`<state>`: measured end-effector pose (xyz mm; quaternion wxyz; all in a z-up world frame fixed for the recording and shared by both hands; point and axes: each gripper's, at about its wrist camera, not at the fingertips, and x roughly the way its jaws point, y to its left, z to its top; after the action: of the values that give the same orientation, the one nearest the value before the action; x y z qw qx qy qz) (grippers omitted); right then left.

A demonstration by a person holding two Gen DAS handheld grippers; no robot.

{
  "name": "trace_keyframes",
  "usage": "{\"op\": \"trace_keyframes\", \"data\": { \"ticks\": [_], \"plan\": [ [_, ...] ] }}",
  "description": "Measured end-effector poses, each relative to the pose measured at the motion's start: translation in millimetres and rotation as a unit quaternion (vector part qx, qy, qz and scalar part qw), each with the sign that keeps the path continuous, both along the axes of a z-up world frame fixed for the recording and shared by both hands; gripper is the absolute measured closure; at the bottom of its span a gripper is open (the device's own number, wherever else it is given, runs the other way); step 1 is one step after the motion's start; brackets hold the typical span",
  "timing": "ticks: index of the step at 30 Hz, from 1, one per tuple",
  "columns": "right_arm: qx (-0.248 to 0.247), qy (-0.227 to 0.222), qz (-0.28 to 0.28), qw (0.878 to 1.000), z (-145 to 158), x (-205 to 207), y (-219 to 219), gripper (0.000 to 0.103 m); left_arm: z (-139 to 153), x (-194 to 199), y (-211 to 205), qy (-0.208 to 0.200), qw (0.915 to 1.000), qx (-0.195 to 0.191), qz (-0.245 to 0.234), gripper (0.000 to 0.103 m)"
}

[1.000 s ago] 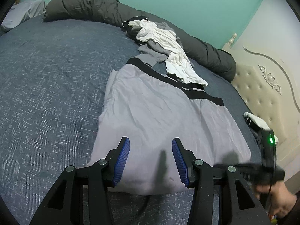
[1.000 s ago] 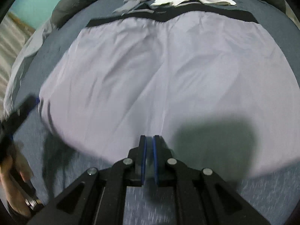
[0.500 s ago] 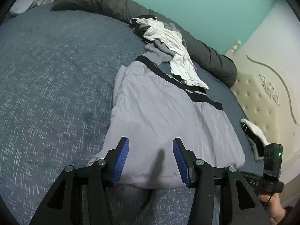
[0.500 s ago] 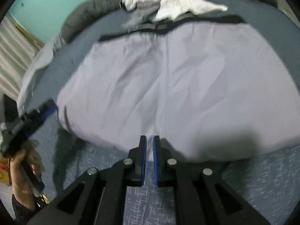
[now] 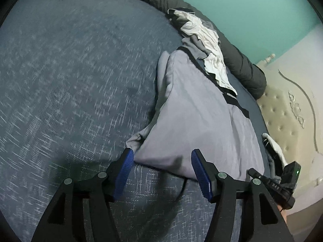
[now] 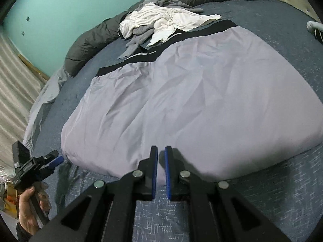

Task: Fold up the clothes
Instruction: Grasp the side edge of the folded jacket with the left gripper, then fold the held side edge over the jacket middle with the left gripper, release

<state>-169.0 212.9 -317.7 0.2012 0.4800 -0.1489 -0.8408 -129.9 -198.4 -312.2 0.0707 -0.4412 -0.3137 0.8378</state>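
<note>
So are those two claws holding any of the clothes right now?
No. The left gripper is open, the right gripper nearly closed on nothing, both just short of the grey garment.

Shorts point(image 6: 191, 100) on bed point(image 5: 70, 80), clothes pile point(image 6: 161, 20) seemingly behind

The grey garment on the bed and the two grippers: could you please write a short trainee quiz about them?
1. True or false: the left gripper is shut on the grey garment.
2. Multiple choice: the garment's black waistband lies at A) the edge nearest the grippers, B) the far edge, next to the white garment, C) hidden under the dark duvet.
3. Fill in: the right gripper has its blue pads nearly ____, with no cloth between them.

Key: 1 false, its jaws are wide open at the near hem on the blue bedspread; 2 B; 3 closed.
</note>
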Motion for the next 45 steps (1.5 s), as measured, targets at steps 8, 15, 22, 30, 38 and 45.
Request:
{"op": "trace_keyframes", "data": {
  "ticks": [8, 15, 22, 30, 38, 45],
  "plan": [
    [-0.015, 0.008, 0.0, 1.0, -12, 5, 7, 0.098, -35, -3, 1, -0.03, 0.9964, 0.076, 0.023, 0.039],
    [-0.012, 0.028, 0.0, 1.0, -9, 7, 13, 0.098, -34, -10, 2, -0.014, 0.9949, 0.09, 0.043, 0.04],
    [-0.021, 0.031, -0.004, 0.999, -10, 6, 22, 0.098, -30, -20, 7, 0.008, 0.9939, 0.096, 0.054, 0.05],
    [-0.029, 0.032, -0.007, 0.999, -10, 5, 29, 0.098, -12, -21, 19, 0.044, 0.9942, 0.089, 0.042, 0.083],
    [-0.041, 0.036, -0.021, 0.998, -4, 5, 45, 0.098, 30, -25, 40, 0.097, 0.991, 0.091, 0.016, 0.089],
    [-0.055, 0.037, -0.042, 0.997, -1, 2, 71, 0.098, 87, -58, 116, 0.144, 0.9853, 0.07, -0.06, 0.091]
  ]
}}
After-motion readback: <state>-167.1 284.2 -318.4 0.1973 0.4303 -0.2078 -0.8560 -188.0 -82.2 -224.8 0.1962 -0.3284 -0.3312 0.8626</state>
